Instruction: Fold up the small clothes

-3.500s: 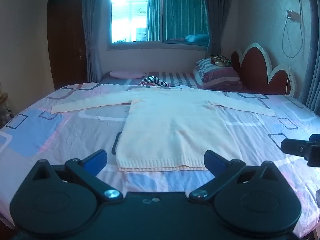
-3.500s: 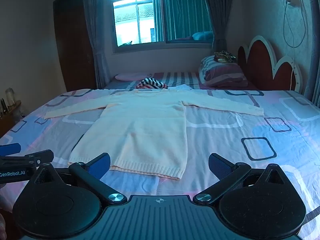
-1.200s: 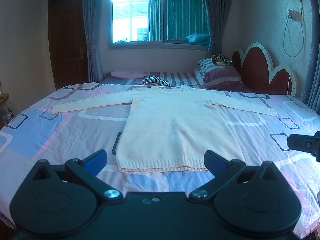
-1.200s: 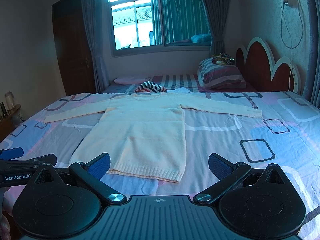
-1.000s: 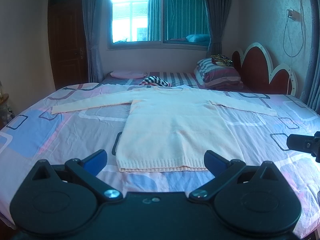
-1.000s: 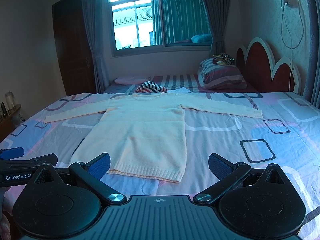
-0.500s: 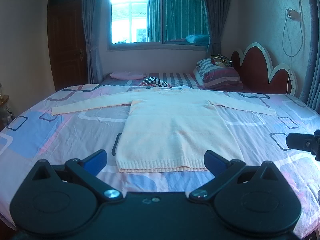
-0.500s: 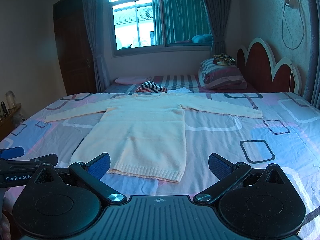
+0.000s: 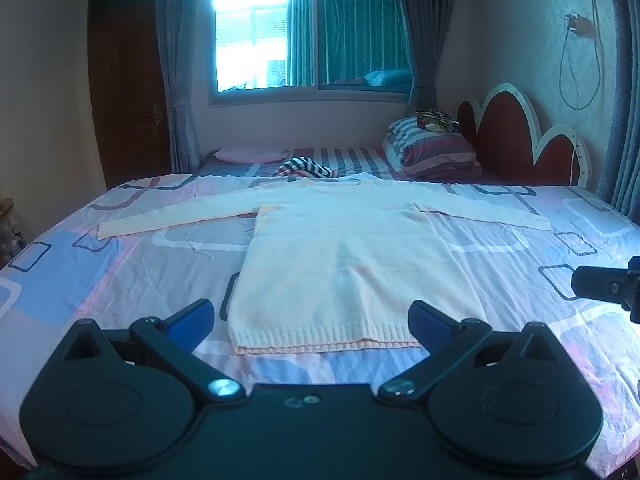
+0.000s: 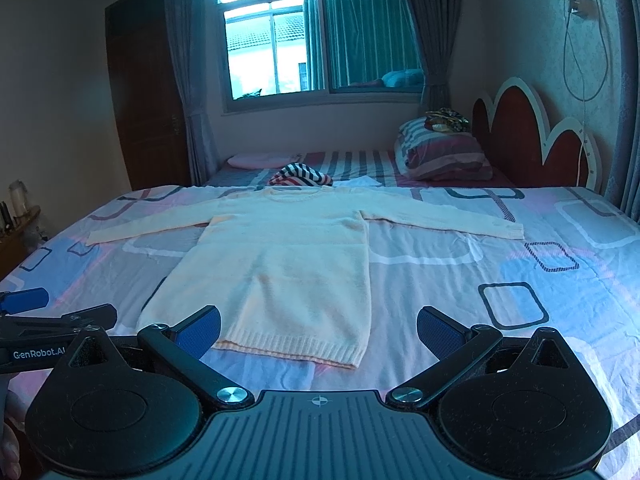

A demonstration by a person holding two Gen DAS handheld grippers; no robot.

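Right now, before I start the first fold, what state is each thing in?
Sweater: flat on the bed, unfolded, both sleeves spread out.
Left gripper: open, empty, at the hem.
Right gripper: open, empty, at the hem's right corner.
Striped garment: bunched beyond the collar.
Bedsheet: lightly wrinkled.

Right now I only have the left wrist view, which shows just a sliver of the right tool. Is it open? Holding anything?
Observer: The right tool is open, jaws wide apart and nothing between them.
Operator: What is it lined up on?
Observer: The sweater. The right corner of its hem sits framed between the open jaws, not touched.
Operator: Anything off the left side of the bed?
Observer: A bottle stands on a wooden shelf there.
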